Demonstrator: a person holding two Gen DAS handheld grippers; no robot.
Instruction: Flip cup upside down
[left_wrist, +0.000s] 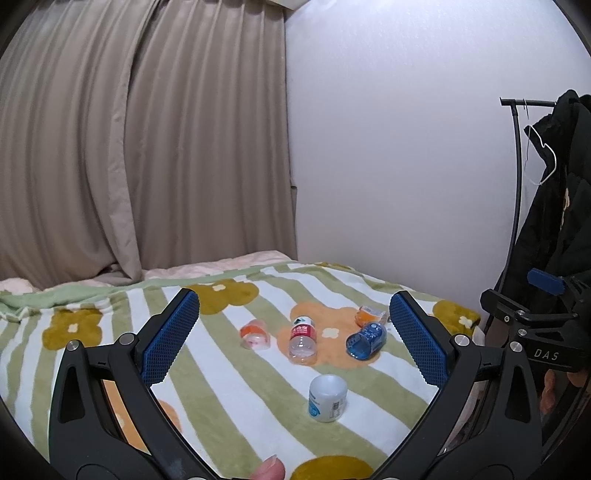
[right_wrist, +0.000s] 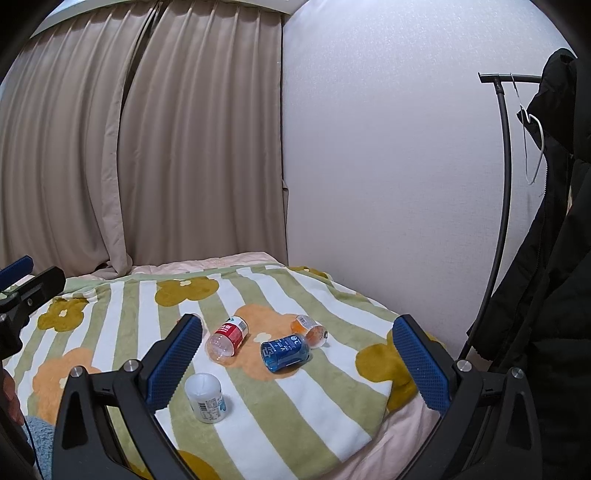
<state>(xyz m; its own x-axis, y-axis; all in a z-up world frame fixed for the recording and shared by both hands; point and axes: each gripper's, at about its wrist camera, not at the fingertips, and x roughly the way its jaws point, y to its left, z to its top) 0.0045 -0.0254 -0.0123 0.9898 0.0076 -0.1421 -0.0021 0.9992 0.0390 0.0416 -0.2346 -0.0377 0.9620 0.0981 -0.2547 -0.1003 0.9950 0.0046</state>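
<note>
one white cup (left_wrist: 327, 398) stands on the blanket (left_wrist: 229, 398) of the bed, nearer the cameras than everything else on it. in the left wrist view its top reads as an open rim with a hollow; in the right wrist view that same cup (right_wrist: 207, 398) shows a paler, nearly flat top, so i cannot tell for sure whether its mouth is up or whether it already rests mouth down. standing straight on soft cloth, with bare blanket all around it, it leaves its sides free for a pinch from either side. beyond the white cup lie four others on their sides, well apart from it: a clear cup with a red label (left_wrist: 303, 339) straight behind, a blue cup (left_wrist: 366, 339) behind and to the right, an orange cup (left_wrist: 370, 315) just past the blue one, and a pink-and-white cup (left_wrist: 255, 334) behind and to the left. the left hand-held gripper (left_wrist: 295, 341) hangs above the near edge of the bed with its fingers spread wide and nothing between them, the white cup framed low in the gap. the right hand-held gripper (right_wrist: 297, 363) is likewise spread and empty, with the white cup just beside its left finger. farther out are a curtain (left_wrist: 140, 147), a wall and a coat rack (right_wrist: 502, 192).
</note>
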